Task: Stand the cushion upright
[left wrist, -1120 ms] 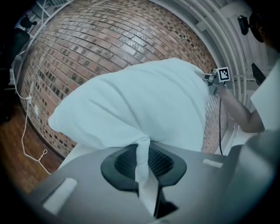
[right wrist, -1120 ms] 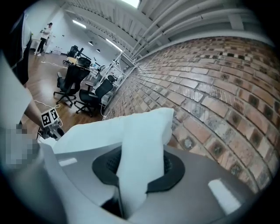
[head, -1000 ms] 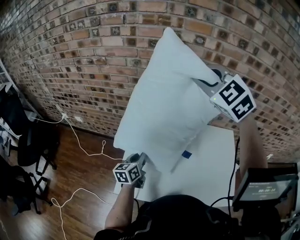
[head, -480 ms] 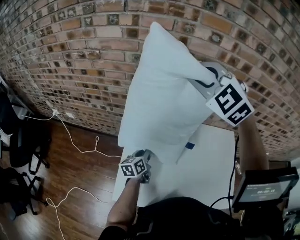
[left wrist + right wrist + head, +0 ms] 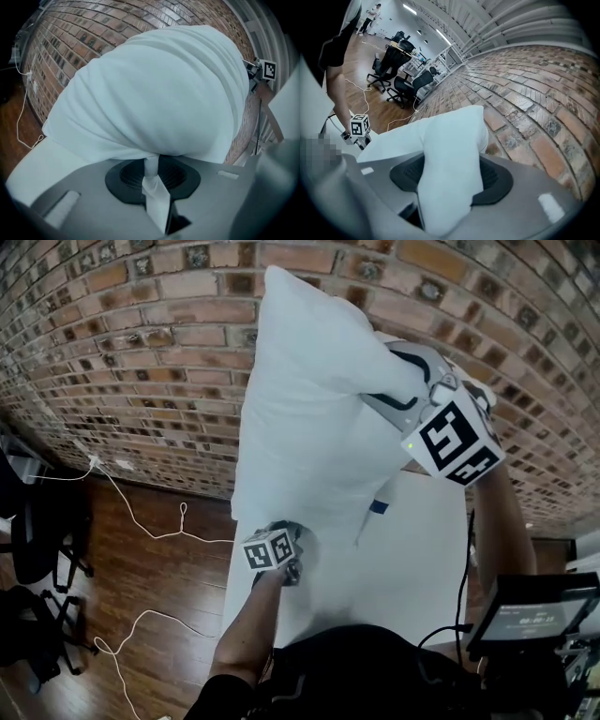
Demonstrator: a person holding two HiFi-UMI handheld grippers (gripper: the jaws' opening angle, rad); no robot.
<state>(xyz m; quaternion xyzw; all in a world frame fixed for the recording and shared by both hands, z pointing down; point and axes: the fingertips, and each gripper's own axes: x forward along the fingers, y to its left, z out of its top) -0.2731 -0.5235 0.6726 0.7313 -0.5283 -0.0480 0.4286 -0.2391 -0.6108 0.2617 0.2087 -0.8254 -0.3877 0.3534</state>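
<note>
The white cushion point(image 5: 309, 409) stands nearly upright at the far side of the white table point(image 5: 412, 559), just in front of the brick wall point(image 5: 141, 362). One corner points up and its lower edge is down at the tabletop.

The left gripper point(image 5: 151, 165) is at the cushion's bottom left corner. Its jaws are almost together, clenched on a thin twist of the white fabric, and the bulk of the cushion billows out just above them.

The right gripper point(image 5: 450, 174) is higher up, at the cushion's right edge close to the wall. Its jaws have just been opening, and a thick wad of the cushion's corner lies between them, filling the gap and touching both dark pads point(image 5: 494, 180). How firmly they press is hard to judge from this angle.

Left of the table, a white cable point(image 5: 150, 521) trails across the wooden floor point(image 5: 122, 587), and dark office chairs point(image 5: 37, 540) stand beyond it.
</note>
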